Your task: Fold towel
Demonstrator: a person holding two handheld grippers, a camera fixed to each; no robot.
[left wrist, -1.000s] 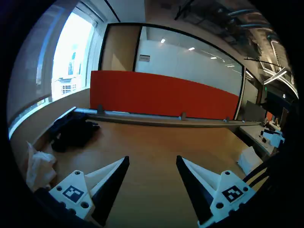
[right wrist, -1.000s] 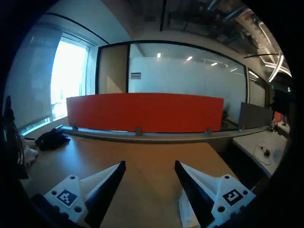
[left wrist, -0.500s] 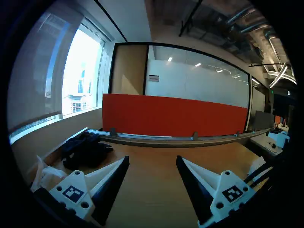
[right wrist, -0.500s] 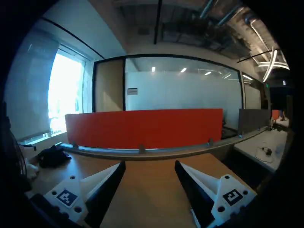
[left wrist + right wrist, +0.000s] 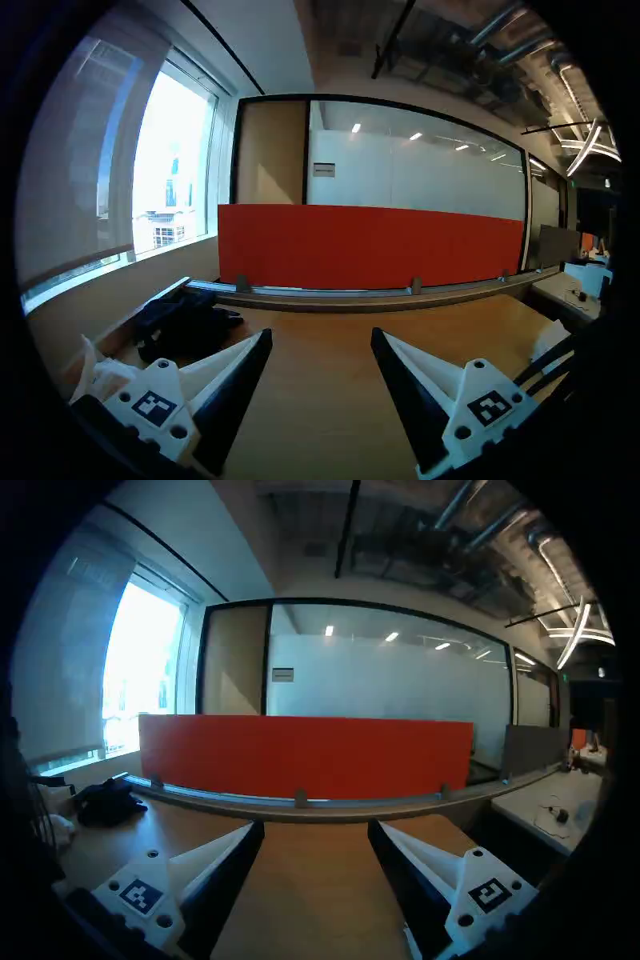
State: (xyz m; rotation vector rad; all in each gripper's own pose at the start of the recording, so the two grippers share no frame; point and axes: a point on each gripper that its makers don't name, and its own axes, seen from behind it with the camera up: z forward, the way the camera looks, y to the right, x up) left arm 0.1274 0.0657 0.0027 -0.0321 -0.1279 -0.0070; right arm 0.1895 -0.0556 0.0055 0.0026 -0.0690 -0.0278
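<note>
A wooden table (image 5: 320, 416) runs up to the orange partition (image 5: 368, 244). A black bag (image 5: 180, 324) lies before the partition's left end; what is in it cannot be told. A white towel (image 5: 552, 336), partly hidden, lies before the right end. The left gripper (image 5: 320, 331) and right gripper (image 5: 315, 824) face the partition, fingers spread apart.

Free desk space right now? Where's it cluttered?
Bare desk stretches from the open left claw up to the orange divider. It is crowded on the window side, with a black bag and crumpled white material.
</note>
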